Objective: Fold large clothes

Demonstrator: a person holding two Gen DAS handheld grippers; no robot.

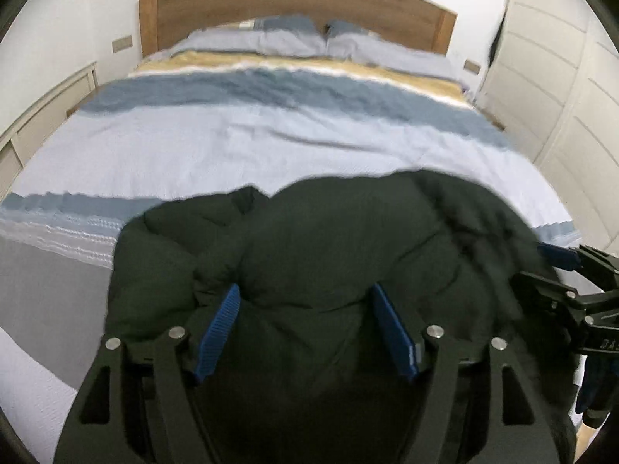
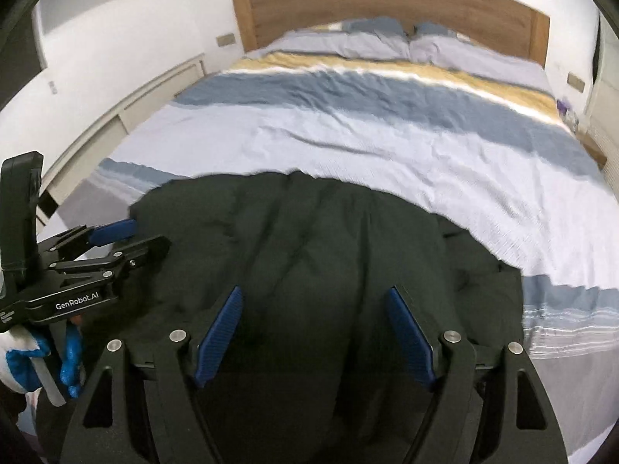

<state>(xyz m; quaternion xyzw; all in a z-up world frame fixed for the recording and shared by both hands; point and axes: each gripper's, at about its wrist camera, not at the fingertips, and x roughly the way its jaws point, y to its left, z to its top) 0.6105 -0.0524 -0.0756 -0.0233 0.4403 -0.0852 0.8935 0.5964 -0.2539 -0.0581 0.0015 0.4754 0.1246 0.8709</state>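
Observation:
A large dark green padded jacket point(image 1: 329, 239) lies bunched at the foot of the bed, and it shows in the right wrist view too point(image 2: 309, 232). My left gripper point(image 1: 305, 294) hangs just over its near part, blue pads spread wide, with puffy fabric bulging up between them but not pinched. My right gripper point(image 2: 315, 294) stands open the same way over the jacket's right half. Each gripper shows in the other's view at the jacket's side edge: the right gripper point(image 1: 549, 268) and the left gripper point(image 2: 139, 237), both with fingers apart.
The striped duvet point(image 1: 232, 147) in pale lilac, blue and yellow covers the bed beyond the jacket. Two pillows point(image 1: 294, 38) lie against a wooden headboard point(image 1: 294, 4). White wardrobe doors point(image 1: 561, 77) stand to the right, a low cabinet point(image 1: 46, 116) to the left. A gloved hand point(image 2: 69, 355) holds the left gripper.

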